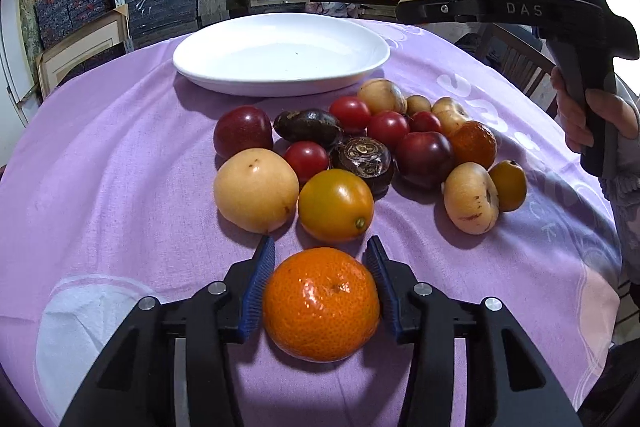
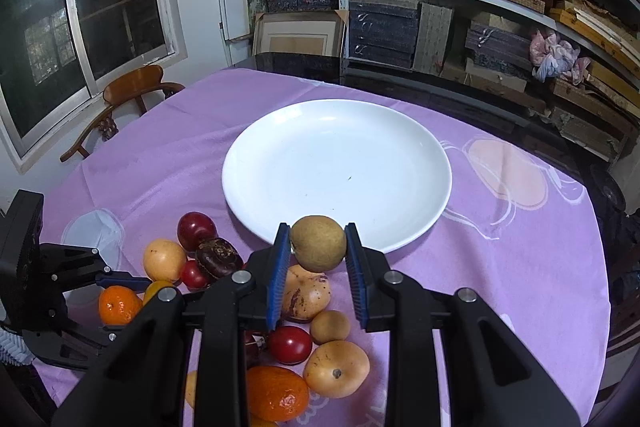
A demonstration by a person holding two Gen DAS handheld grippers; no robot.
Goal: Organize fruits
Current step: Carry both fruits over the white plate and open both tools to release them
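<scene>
- Locate the mandarin (image 1: 320, 303) on the purple tablecloth (image 1: 100, 187), on the near side of the fruit pile and just in front of a yellow-orange fruit (image 1: 335, 205).
- Note the left gripper (image 1: 322, 241) pinching the mandarin, with one blue pad against each flank at the widest girth and the mandarin's underside apparently resting on the cloth.
- Note the right gripper (image 2: 317, 227) pressed onto a round tan fruit (image 2: 318, 245), held at mid-height above the near rim of the white plate (image 2: 256, 187).
- Treat the mandarin as light, with a loose, yielding peel over soft flesh. Expect bruising or a split skin under hard clamping.
- Take hold across the equator, stem scar (image 1: 338, 287) facing up and clear of the pads. Avoid gripping pole to pole, where the flattened shape offers less contact.
- Expect the glossy, dimpled peel to slide a little. Rely on the ribbed pad faces and keep the pressure moderate.
- Treat the tan fruit as firm, dry-skinned and round, so likely to roll once released. Set down well inside the plate rim, not on the sloped edge.
- Lift straight up to avoid nudging the neighbouring fruit, which sits near the left fingertips.
</scene>
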